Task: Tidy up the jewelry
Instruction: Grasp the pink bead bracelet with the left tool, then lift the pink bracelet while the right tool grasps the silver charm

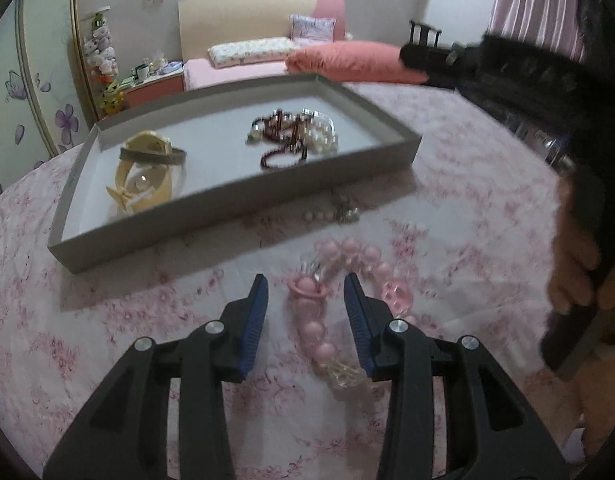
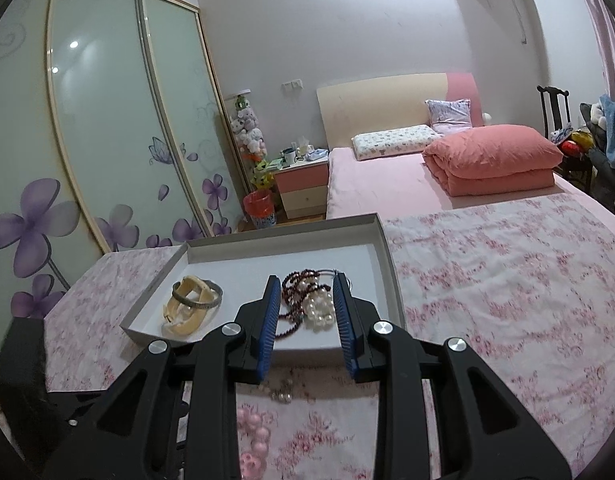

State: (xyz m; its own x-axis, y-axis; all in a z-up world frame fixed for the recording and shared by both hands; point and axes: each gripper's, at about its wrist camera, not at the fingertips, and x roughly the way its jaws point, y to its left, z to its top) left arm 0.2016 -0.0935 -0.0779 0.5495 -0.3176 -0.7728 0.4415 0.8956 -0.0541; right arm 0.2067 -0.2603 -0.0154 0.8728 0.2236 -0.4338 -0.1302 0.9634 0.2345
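Note:
A grey shallow tray [image 1: 235, 216] [image 2: 395, 280] lies on the flowered bedspread. It holds a cream watch with a grey bangle [image 1: 147, 168] [image 2: 193, 304] on its left and a heap of dark red beads and pearls [image 1: 295, 136] [image 2: 311, 300] on its right. A pink bead bracelet [image 1: 339, 300] [image 2: 253, 440] lies on the spread in front of the tray. My left gripper [image 1: 305, 284] is open, its fingers on either side of the pink bracelet. My right gripper [image 2: 305, 284] is open and empty, held above the tray's near edge.
A small pearl piece [image 1: 339, 210] [image 2: 283, 394] lies on the spread between tray and pink bracelet. A folded red quilt [image 2: 491, 164] and pillows lie further up the bed. A nightstand [image 2: 303, 184] and wardrobe doors stand to the left.

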